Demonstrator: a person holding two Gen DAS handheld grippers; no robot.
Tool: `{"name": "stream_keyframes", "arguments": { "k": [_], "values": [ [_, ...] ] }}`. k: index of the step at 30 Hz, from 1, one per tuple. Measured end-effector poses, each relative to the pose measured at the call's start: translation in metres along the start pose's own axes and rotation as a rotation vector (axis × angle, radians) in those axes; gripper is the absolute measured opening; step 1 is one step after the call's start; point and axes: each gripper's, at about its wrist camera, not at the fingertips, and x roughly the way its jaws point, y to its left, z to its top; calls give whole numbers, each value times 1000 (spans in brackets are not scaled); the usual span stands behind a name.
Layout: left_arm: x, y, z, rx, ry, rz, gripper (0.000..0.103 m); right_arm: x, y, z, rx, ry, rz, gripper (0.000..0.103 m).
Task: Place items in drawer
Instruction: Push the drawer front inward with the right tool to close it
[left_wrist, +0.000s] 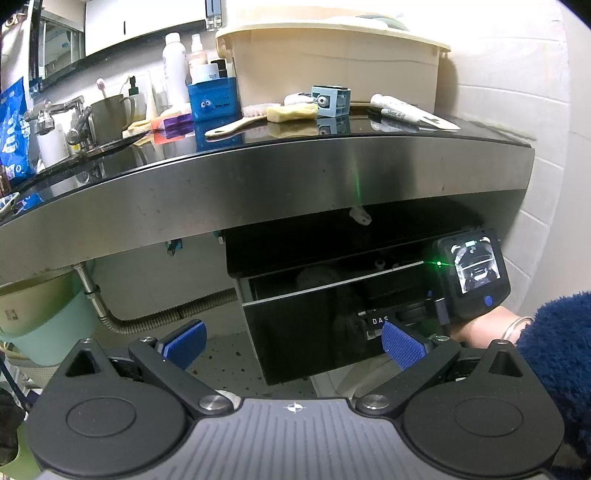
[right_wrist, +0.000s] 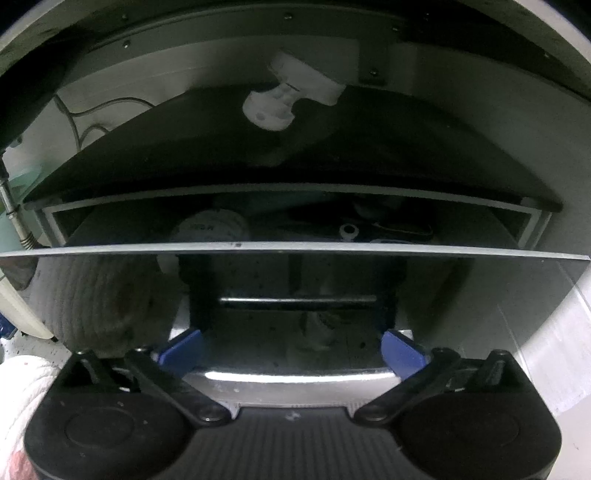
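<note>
A black drawer (left_wrist: 314, 332) under the steel-fronted counter stands partly pulled out; its glossy front also fills the right wrist view (right_wrist: 295, 280). Inside it lie a white round item (right_wrist: 210, 227) and other dark items. My left gripper (left_wrist: 291, 343) is open and empty, held back from the drawer. My right gripper (right_wrist: 291, 347) is open, close against the drawer front, with its fingers either side of the front's lower edge; its body shows in the left wrist view (left_wrist: 472, 273). On the counter lie a yellow sponge (left_wrist: 291, 110), a brush (left_wrist: 236, 123), a blue-grey cube (left_wrist: 330, 99) and a white tube (left_wrist: 399, 110).
A beige tub (left_wrist: 332, 59), a blue box with bottles (left_wrist: 212, 98), a mug (left_wrist: 110, 114) and a tap (left_wrist: 70, 114) stand on the counter. A flexible drain hose (left_wrist: 155, 317) and a pale green bin (left_wrist: 48, 314) sit below at left. A tiled wall (left_wrist: 546, 192) is at right.
</note>
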Motion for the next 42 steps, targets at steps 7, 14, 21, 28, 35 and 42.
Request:
{"name": "stream_keyframes", "arguments": {
  "k": [7, 14, 21, 28, 35, 42],
  "values": [
    [0, 0, -1, -1, 4, -1, 102, 0, 0, 2, 0, 2, -1, 103],
    [1, -1, -1, -1, 7, -2, 103, 4, -1, 3, -1, -3, -1, 103],
    [1, -4, -2, 6, 13, -7, 102, 7, -1, 4, -1, -7, -2, 103],
    [1, -4, -3, 3, 19, -5, 102, 13, -1, 9, -2, -4, -3, 103],
    [2, -5, -3, 9, 21, -9, 102, 14, 1, 9, -2, -8, -4, 103],
    [2, -6, -3, 16, 24, -11, 102, 15, 1, 10, -3, -15, -4, 103]
  ]
}}
